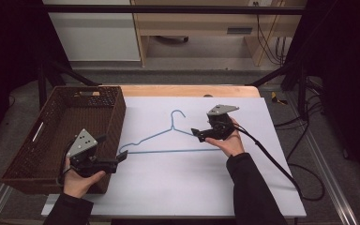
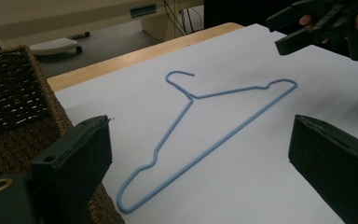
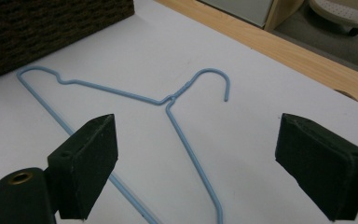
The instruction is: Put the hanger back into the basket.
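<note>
A light blue wire hanger (image 1: 168, 152) lies flat on the white sheet (image 1: 192, 183), its hook pointing to the far side. My left gripper (image 1: 114, 147) hovers open by the hanger's left end, beside the basket. In the left gripper view the hanger (image 2: 191, 98) lies ahead between the wide-apart jaws of the left gripper (image 2: 200, 161). My right gripper (image 1: 200, 129) is open, just above the hanger's right shoulder. In the right gripper view the hanger (image 3: 168, 100) runs between the spread jaws of the right gripper (image 3: 205, 168). Nothing is held.
A brown wicker basket (image 1: 117, 117) stands on the table's left side, against the sheet's left edge. A strip of wooden tabletop (image 1: 187, 90) shows beyond the sheet. Cables trail off the right side. Furniture stands on the floor behind the table.
</note>
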